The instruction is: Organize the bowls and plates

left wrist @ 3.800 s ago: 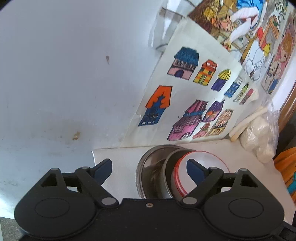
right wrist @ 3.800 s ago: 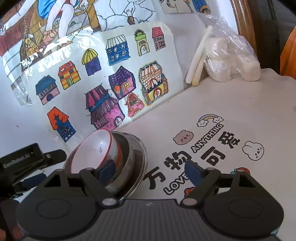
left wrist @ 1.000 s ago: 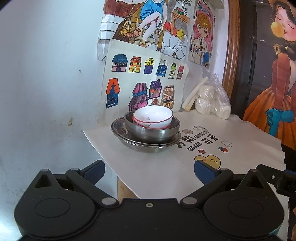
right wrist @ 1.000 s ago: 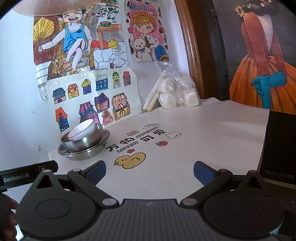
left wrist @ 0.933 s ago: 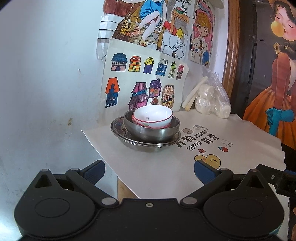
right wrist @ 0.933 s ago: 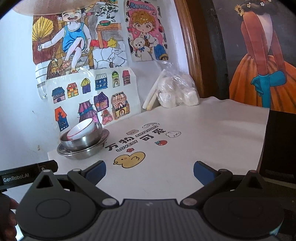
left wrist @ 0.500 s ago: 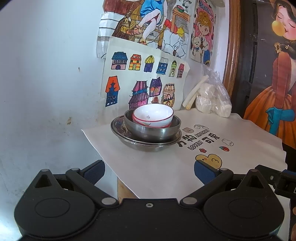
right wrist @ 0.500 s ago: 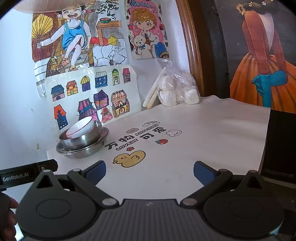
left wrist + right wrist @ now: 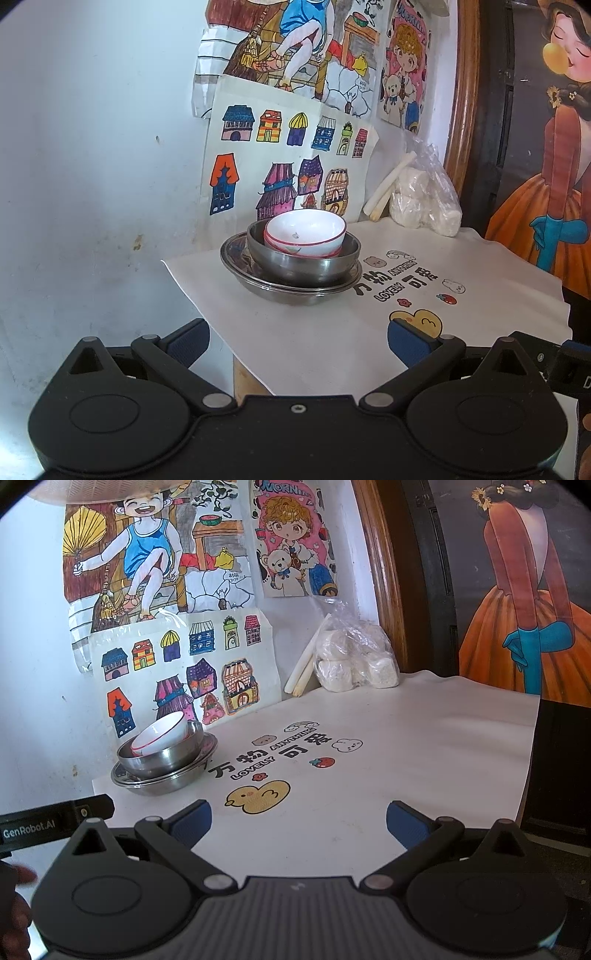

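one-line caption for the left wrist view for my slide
Open left gripper faces a white bowl nested in a steel bowl on a steel plate.

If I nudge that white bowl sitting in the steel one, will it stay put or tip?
The white bowl sits tilted inside the steel bowl, so it would probably rock or slide on the smooth metal. It looks ceramic, so likely chippable. The steel plate underneath may skate on the table cover.

The left gripper (image 9: 297,341) is held level with its jaws spread wide and nothing between the blue pads (image 9: 188,341). The right gripper (image 9: 298,821) is the same, wide apart and empty, its pads (image 9: 404,823) clear. They sit side by side, the left one's body edging into the right wrist view at lower left.
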Tool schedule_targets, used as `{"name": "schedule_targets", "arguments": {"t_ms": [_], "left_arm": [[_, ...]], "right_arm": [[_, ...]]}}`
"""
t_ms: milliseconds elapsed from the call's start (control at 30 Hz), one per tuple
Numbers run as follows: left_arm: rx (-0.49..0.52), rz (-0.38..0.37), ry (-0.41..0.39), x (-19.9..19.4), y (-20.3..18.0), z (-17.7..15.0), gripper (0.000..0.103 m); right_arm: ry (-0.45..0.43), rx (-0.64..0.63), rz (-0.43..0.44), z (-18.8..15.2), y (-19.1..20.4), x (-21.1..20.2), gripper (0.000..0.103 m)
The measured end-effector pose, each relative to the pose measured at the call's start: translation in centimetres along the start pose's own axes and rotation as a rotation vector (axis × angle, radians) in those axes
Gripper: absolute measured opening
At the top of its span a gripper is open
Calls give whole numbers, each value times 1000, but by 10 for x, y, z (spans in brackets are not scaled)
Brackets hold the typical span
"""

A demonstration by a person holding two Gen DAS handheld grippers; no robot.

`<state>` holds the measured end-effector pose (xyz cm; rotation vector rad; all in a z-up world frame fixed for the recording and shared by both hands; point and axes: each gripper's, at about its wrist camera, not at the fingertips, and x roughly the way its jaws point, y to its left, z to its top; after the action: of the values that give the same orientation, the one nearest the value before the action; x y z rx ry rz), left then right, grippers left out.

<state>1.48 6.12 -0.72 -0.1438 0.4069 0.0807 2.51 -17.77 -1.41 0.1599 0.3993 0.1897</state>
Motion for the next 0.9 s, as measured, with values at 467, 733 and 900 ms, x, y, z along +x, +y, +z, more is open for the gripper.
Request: {"name": "schedule_targets", "arguments": {"t_ms": [467, 733, 900], "left_arm": [[-17, -46, 0, -2, 1, 0, 102], [-13, -45, 6, -1, 0, -1, 102], [-11, -41, 12, 1, 0, -1, 102]], "right_arm": [[0, -4, 2, 0, 0, 1, 103], [6, -7, 5, 0, 1, 1, 103], [12, -7, 9, -1, 1, 3, 103]]}}
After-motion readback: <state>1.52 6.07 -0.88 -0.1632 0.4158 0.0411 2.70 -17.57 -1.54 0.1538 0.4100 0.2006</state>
